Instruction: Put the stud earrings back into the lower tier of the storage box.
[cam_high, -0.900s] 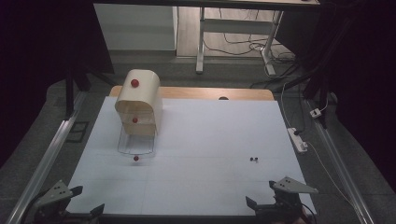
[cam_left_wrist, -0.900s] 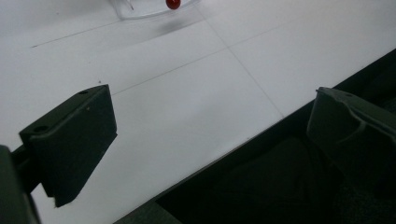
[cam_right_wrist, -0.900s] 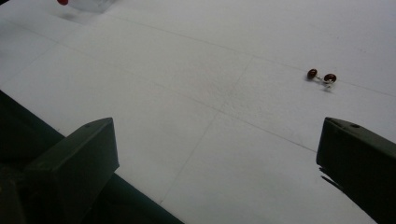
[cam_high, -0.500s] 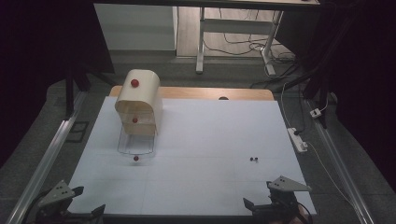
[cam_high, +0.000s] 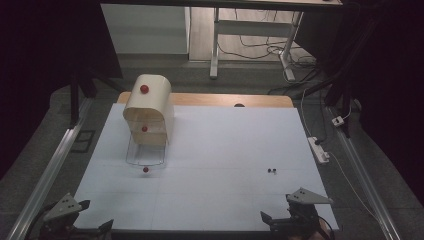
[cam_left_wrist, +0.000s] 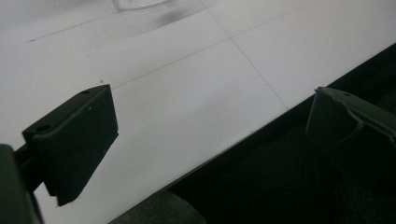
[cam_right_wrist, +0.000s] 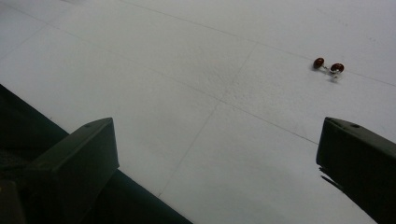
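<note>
small dark pair: too tiny from my high view to name
left gripper: lower part cut off by the bottom edge
clear rim: blurred, cropped at top

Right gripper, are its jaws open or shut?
Open: the right gripper has its jaws wide apart, only bare white table between them.

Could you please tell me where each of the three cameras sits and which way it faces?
High view: above the near edge, facing forward and down on the white tabletop; both grippers at bottom.
Left gripper view: rides the left gripper, facing the table's near edge; open black jaws.
Right gripper view: rides the right gripper, facing the small dark-red pair of beads; open jaws.
Shared: beads, tabletop.
</note>
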